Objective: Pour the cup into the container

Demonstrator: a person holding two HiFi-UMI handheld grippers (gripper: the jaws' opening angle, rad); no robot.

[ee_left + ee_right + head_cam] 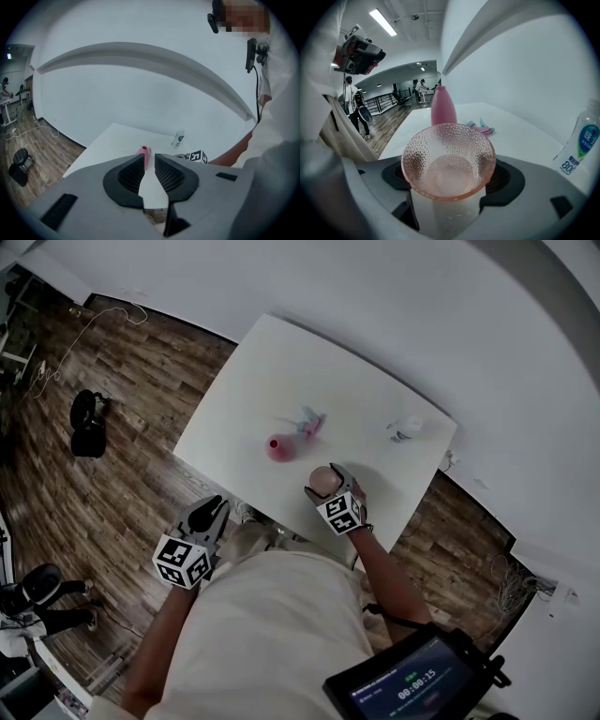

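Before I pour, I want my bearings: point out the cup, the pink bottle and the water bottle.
cup (pixel 447 164): right gripper view, inside of its bowl.
pink bottle (pixel 443 110): right gripper view, its body.
water bottle (pixel 580 146): right gripper view, its label.

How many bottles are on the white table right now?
2. A pink bottle stands near the table's middle; a clear water bottle stands near its far right corner. None seems hidden.

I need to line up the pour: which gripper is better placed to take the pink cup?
Right. The right gripper has the pink cup between its open jaws, with the pink bottle just beyond it. The left gripper hangs off the near edge of the table, closed and empty.
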